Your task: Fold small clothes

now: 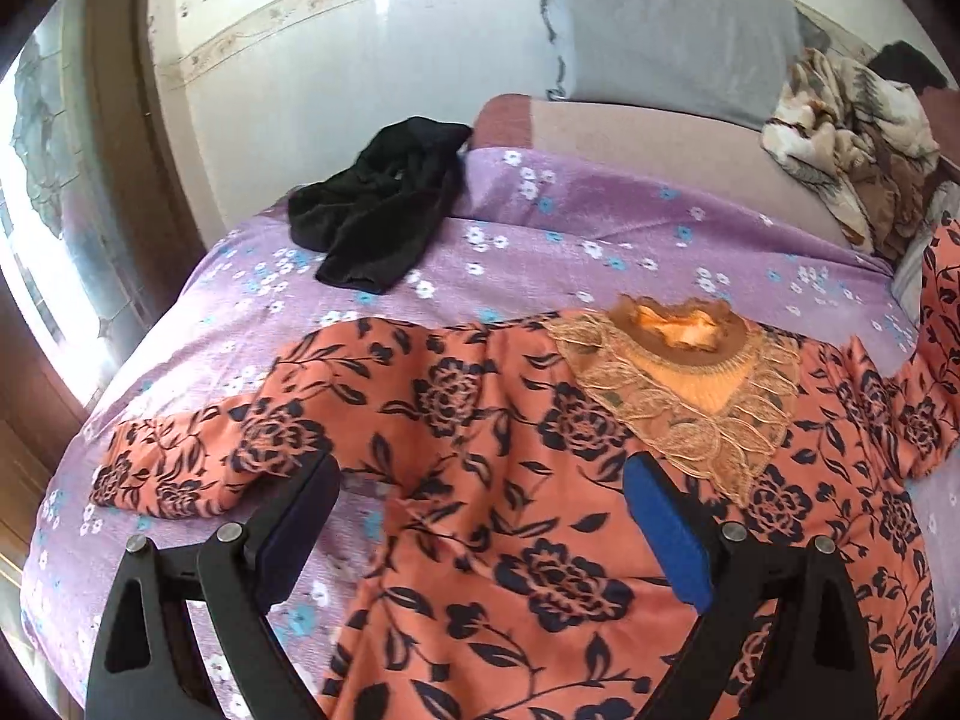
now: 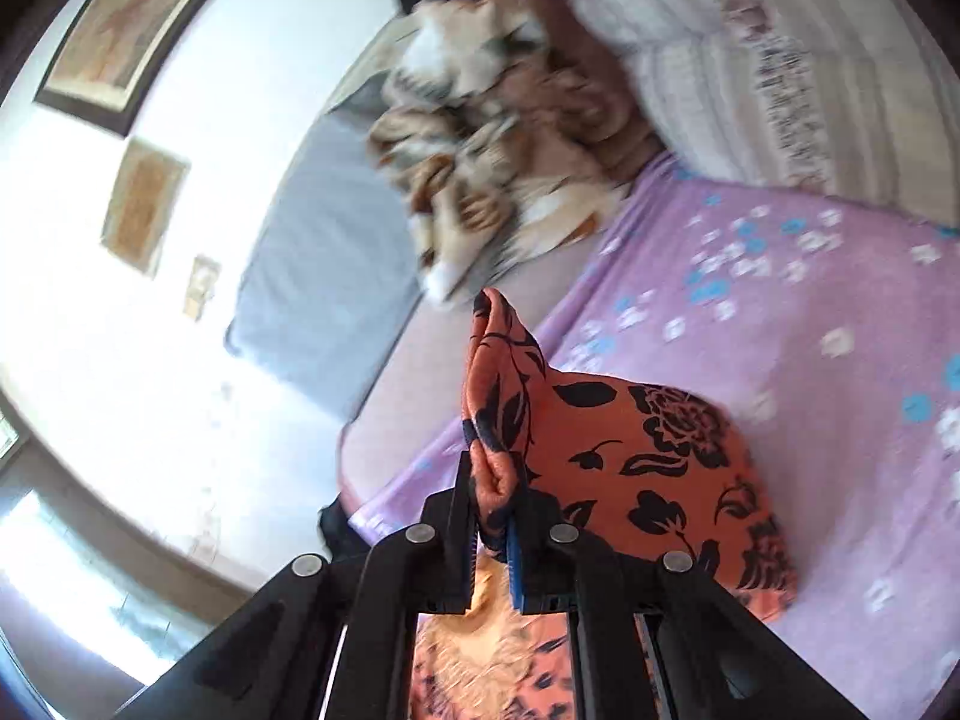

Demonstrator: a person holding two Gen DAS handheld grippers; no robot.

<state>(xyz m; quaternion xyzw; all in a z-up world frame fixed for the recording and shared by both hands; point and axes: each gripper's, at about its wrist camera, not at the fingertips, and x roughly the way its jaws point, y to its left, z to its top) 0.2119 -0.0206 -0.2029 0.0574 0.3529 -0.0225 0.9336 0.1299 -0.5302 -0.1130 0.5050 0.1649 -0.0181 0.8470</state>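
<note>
Left wrist cam looks down the bed [image 1: 600, 204] from close above; right wrist cam's rolled sideways, nearly level. Both catch the brown blanket [image 1: 840, 138].

A purple flowered bed [image 1: 600, 222] carries an orange floral top [image 1: 510, 480] and black garment [image 1: 378, 216].

bedroom: bed [image 1: 600, 222], pillows [image 1: 672, 30].

A bed covered in a purple floral sheet [image 1: 600, 222] fills the space ahead of the tool. Beyond it stands a pale wall [image 1: 360, 90] with a patterned border strip. A bright window [image 1: 42, 192] glares off to the left — daylight pours in. Two framed pictures [image 2: 126, 30] hang on the white wall, upper left in the right wrist view.
</note>
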